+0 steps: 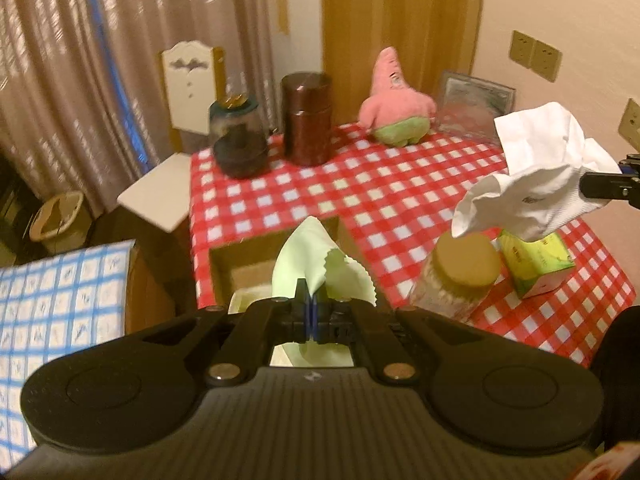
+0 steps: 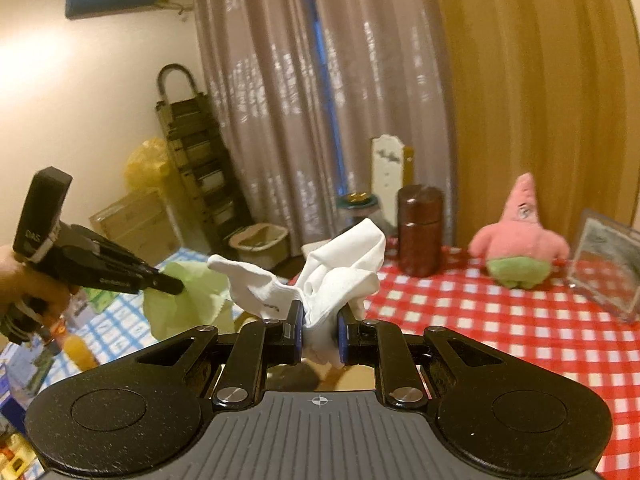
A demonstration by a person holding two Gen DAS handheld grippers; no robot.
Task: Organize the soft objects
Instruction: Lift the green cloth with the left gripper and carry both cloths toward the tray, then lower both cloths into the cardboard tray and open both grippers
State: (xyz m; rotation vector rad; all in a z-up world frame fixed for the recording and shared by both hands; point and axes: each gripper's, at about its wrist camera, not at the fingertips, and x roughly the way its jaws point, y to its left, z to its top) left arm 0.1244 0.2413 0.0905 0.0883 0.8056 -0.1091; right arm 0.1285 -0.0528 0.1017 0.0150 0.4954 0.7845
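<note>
My left gripper (image 1: 311, 304) is shut on a pale green cloth (image 1: 316, 260) and holds it over an open cardboard box (image 1: 240, 256) at the table's near left edge. In the right wrist view the left gripper (image 2: 176, 286) holds the green cloth (image 2: 188, 300) at the left. My right gripper (image 2: 318, 332) is shut on white socks (image 2: 336, 276), held above the table; in the left wrist view the socks (image 1: 536, 176) hang at the right. A pink star plush (image 1: 394, 104) stands at the table's back, also in the right wrist view (image 2: 518, 240).
On the red checked tablecloth (image 1: 360, 200) stand a brown canister (image 1: 307, 118), a dark jar (image 1: 239, 140), a cork-lidded jar (image 1: 460, 276), a green tissue box (image 1: 536, 264) and a picture frame (image 1: 474, 104). A white chair (image 1: 176, 128) and a bin (image 1: 58, 216) stand at the left.
</note>
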